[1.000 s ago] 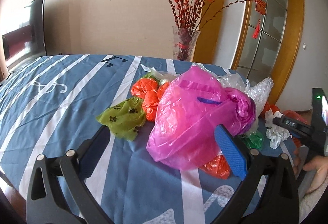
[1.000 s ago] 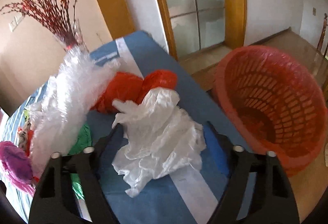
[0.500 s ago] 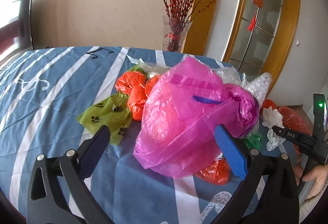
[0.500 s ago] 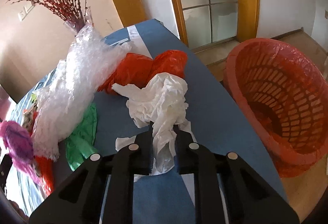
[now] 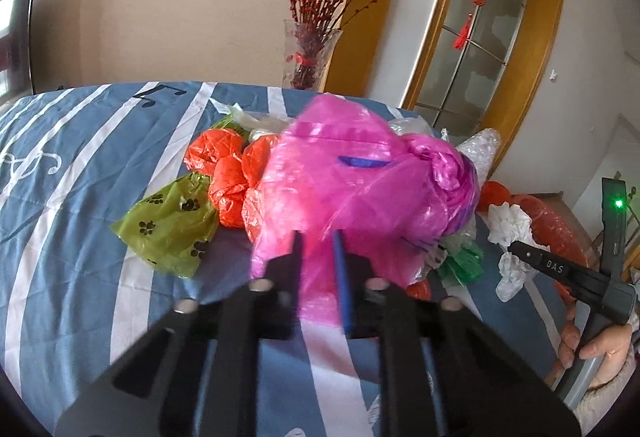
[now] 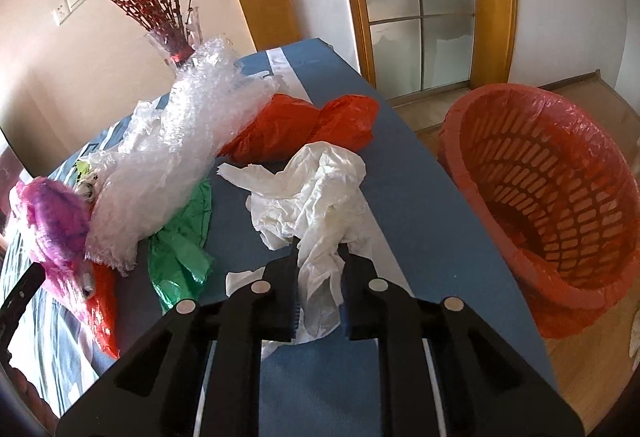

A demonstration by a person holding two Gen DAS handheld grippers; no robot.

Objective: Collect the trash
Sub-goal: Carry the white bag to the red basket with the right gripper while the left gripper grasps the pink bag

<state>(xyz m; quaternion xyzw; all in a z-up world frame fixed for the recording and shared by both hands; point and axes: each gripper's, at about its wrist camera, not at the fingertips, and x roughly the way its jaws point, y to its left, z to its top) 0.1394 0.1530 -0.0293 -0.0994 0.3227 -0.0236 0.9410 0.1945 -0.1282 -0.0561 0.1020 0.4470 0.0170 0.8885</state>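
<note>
A big pink plastic bag [image 5: 360, 181] lies on the blue striped tablecloth [image 5: 72, 165]. My left gripper [image 5: 317, 241] is at its near edge, jaws closing, and the pink film is pinched between the pads. In the right wrist view, a crumpled white plastic sheet [image 6: 316, 181] hangs from my right gripper [image 6: 319, 249], which is shut on its lower folds near the table's right edge. That white sheet [image 5: 508, 221] also shows at the far right of the left wrist view. An orange mesh basket [image 6: 540, 197] lined with red film stands on the floor to the right.
Clear bubble wrap [image 6: 180, 141], red bags [image 6: 304, 125], a green bag [image 6: 180, 237], crumpled orange bags [image 5: 224, 173] and an olive paw-print bag [image 5: 168, 221] lie around. A glass vase [image 5: 308, 53] of red branches stands at the far edge. A person's hand [image 5: 592, 349] holds the right gripper.
My left gripper's wide-open jaws have come together on the pink bag's near edge. The right gripper's jaws shut on the white sheet, which has bunched up and lifted a little.
</note>
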